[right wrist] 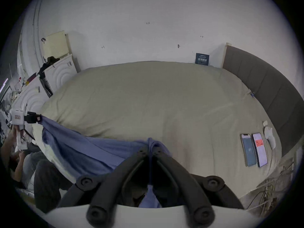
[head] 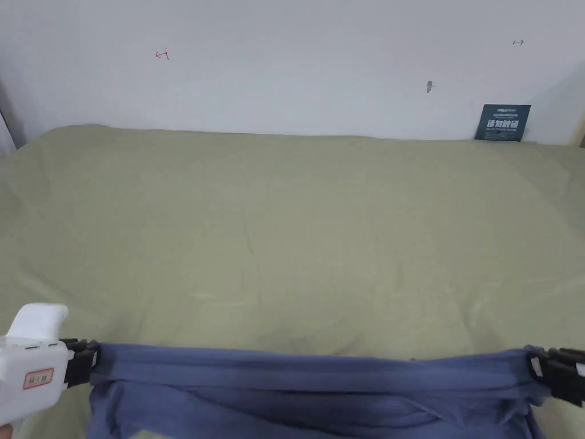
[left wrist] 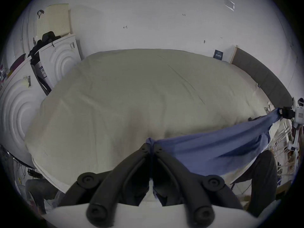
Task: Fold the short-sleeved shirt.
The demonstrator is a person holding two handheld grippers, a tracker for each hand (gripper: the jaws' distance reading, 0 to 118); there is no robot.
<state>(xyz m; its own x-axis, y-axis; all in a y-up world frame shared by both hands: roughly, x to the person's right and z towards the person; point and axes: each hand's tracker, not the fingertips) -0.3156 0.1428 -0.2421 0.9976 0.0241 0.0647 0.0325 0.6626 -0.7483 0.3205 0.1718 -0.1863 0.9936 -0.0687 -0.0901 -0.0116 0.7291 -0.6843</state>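
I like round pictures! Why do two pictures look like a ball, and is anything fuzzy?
Both gripper views come through a wide curved lens: the bed bulges and the corners go black. The head view is flat and clear. In the right gripper view, the blue shirt looks a little smeared near the gripper.

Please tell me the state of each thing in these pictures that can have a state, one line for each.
left tool: shut on the shirt, at its left end.
right tool: shut on the shirt, at its right end.
shirt: blue, stretched between both tools, held up at the near edge of the bed.
bed cover: spread out, lightly wrinkled.
two phones: lying flat on the bed, screens lit.
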